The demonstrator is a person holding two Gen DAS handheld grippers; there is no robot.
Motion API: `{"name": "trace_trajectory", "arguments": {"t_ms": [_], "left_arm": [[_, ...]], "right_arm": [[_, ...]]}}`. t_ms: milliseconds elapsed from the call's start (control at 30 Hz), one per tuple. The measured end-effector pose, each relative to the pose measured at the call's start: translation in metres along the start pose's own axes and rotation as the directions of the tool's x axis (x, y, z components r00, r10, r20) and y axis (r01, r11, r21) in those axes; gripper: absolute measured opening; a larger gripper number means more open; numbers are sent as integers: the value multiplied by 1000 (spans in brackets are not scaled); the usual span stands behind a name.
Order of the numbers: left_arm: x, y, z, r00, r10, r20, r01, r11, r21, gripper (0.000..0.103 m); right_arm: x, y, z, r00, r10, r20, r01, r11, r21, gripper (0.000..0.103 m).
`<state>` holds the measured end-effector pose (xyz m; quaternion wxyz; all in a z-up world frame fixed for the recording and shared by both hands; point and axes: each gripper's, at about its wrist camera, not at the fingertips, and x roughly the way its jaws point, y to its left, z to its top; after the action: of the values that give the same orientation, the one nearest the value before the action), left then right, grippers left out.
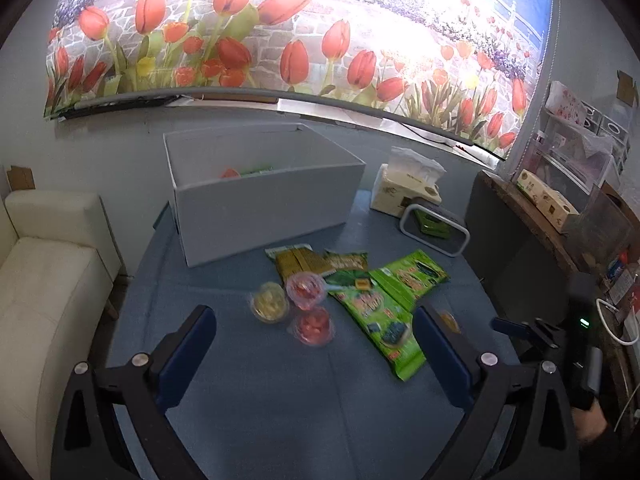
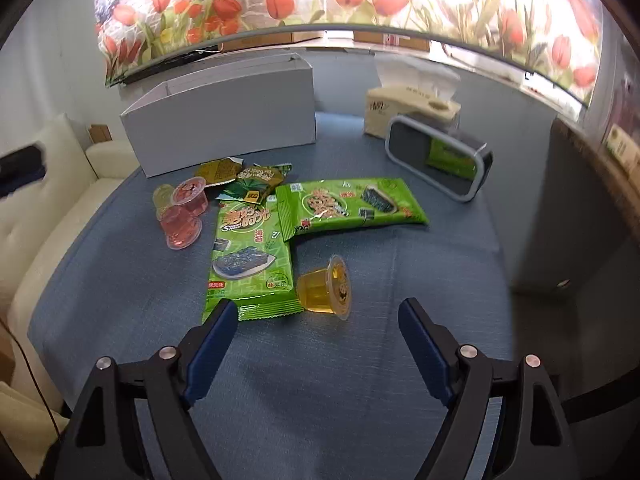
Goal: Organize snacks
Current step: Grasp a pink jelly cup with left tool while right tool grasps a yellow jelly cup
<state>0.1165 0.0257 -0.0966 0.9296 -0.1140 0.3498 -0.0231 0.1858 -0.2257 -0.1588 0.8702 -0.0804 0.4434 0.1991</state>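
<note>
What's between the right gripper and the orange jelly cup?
Nothing. In the right wrist view, only bare blue tablecloth lies between the open right gripper and the tipped jelly cup.

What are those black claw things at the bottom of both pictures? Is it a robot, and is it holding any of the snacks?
No robot: a person holds a grabbing tool in each hand, with a camera on each, so you see one picture per tool. The left gripper and right gripper both have open jaws and hold nothing. On the blue table lie green snack packets, pink jelly cups and an orange jelly cup tipped on its side, just ahead of the right gripper. Behind stands a white box with some snacks already inside.
</note>
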Motion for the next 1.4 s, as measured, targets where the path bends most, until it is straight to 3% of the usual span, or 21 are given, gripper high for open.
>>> {"name": "trace_trajectory", "arguments": {"t_ms": [100,133,233,400,467,733,933,1100,1167,1300,1400], "left_arm": [[-5,-6,-15,1000,5,-16,-5,1000,-2,101],[-6,-6,-19,1000,10,-24,-10,1000,1,101],[-6,-5,-29,998,45,-46,-44,999,14,101],[-5,5,-35,996,66,-66,-66,998,2,101],[-3,7,-37,995,71,-63,-71,997,-3,101],[20,2,-40,995,77,-65,-76,997,16,101],[75,-4,-32,988,103,-117,-103,995,7,101],[123,-22,-29,977,160,-140,-150,986,77,100],[139,-24,-27,971,179,-159,-169,982,79,94],[165,-17,-30,958,178,-226,-175,984,32,68],[166,-15,-28,962,194,-193,-191,981,33,64]], "right_arm": [[22,-2,0,999,-18,-31,18,1000,20,86],[30,-3,1,999,-14,-42,15,1000,20,82],[50,-9,1,996,0,-84,4,999,47,58],[59,-17,1,998,25,-54,-20,996,83,58],[59,-18,2,998,49,-50,-45,995,88,45],[41,-30,-4,995,103,-18,-99,982,161,36],[7,-38,-18,990,132,39,-137,972,190,32],[-13,-42,-29,988,148,51,-155,966,208,32],[-23,-41,-35,986,154,60,-164,964,210,32],[-40,-36,-44,980,181,82,-195,953,231,32],[-52,-30,-46,980,170,107,-188,962,197,32]]}}
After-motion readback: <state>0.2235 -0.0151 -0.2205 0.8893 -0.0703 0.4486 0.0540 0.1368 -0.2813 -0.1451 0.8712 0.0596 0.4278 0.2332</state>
